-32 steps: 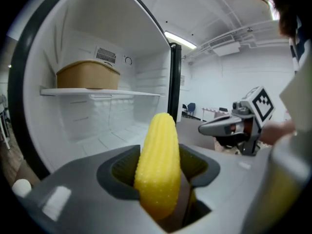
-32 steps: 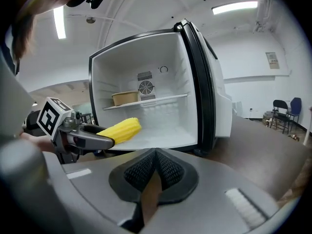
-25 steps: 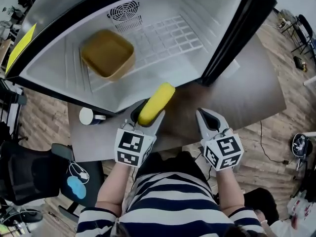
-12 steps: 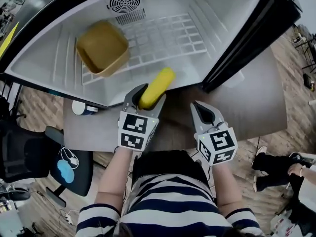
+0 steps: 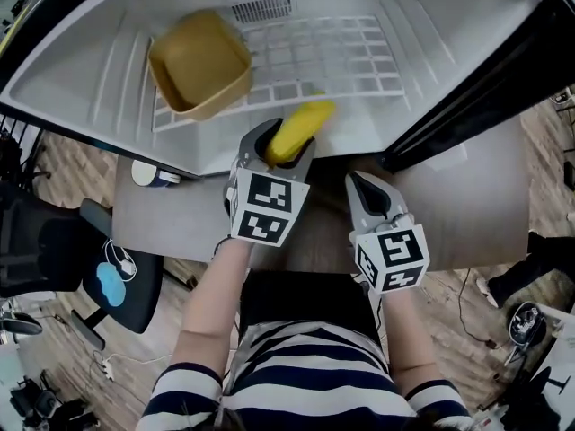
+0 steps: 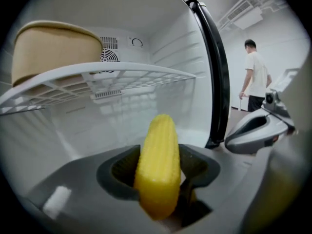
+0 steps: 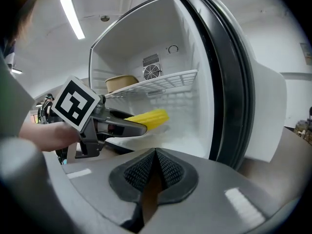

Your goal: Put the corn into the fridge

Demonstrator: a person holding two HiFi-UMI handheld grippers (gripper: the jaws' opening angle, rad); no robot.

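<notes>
We pinch the corn (image 5: 301, 126) in our left gripper (image 5: 286, 142), its length aimed into the fridge (image 5: 449, 52); our right gripper (image 5: 358, 183) is pressed together, empty.

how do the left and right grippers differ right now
The left gripper is shut on the corn; the right gripper is shut on nothing. The left gripper's tip reaches into the fridge, below the wire shelf; the right gripper sits outside it. Both point toward the open fridge.
</notes>
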